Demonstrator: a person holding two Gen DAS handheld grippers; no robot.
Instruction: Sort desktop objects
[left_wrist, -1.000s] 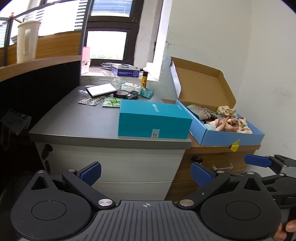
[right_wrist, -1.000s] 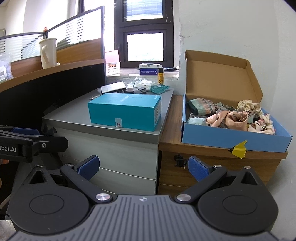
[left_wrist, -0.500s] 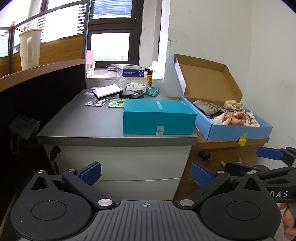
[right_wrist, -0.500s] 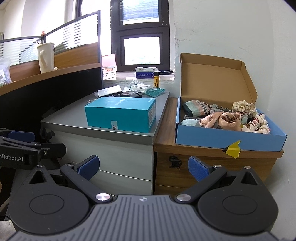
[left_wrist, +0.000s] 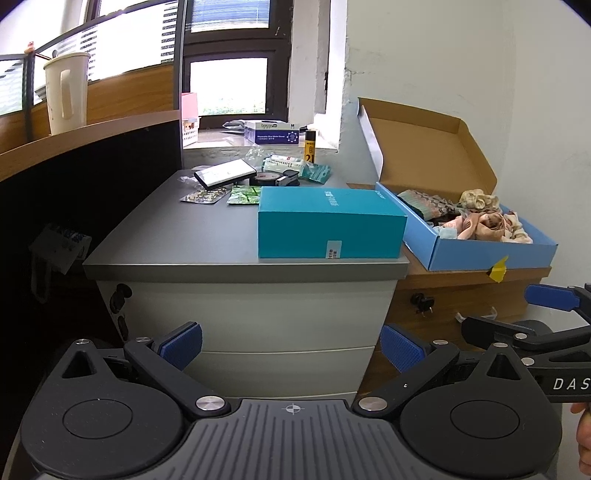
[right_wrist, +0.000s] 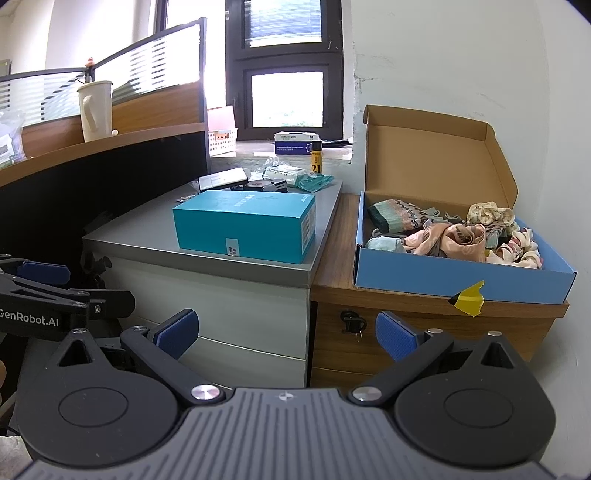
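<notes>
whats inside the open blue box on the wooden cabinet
The blue box holds a loose pile of fabric items: a patterned knit sock, a peach cloth and frilly cream pieces. Anything beneath the pile is covered.

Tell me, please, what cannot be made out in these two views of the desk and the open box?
- Blister pack: right wrist view, mostly hidden behind the teal box.
- Print on the teal box's label: too small in both views.
- Floor of the open box: both views, covered by cloth.
- Right tongs: left wrist view, cut off by the right edge.
- Left tongs: right wrist view, cut off by the left edge.
</notes>
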